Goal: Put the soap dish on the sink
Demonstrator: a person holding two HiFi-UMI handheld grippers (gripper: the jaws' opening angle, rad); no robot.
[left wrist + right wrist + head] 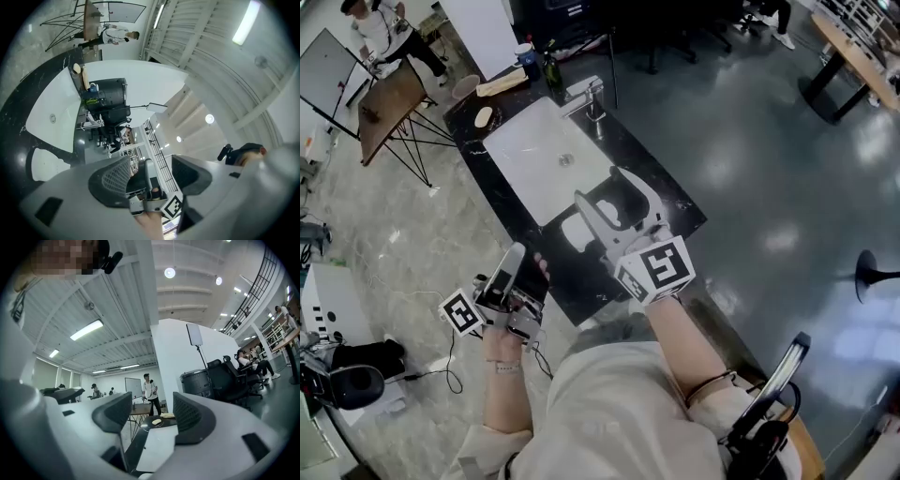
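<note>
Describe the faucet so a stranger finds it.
Find the black counter with the white basin sunk in it. The faucet stands by the basin's upper-right edge in the head view; unlike the bottle and cup beyond, it is shiny metal.

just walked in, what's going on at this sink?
A person holds a hand-held gripper in each hand above a black counter with a white basin and a faucet. The left hand-held gripper and the right hand-held gripper both have their jaws apart with nothing between them. What looks like the white soap dish lies on the counter beside the basin, and neither gripper touches it.
</note>
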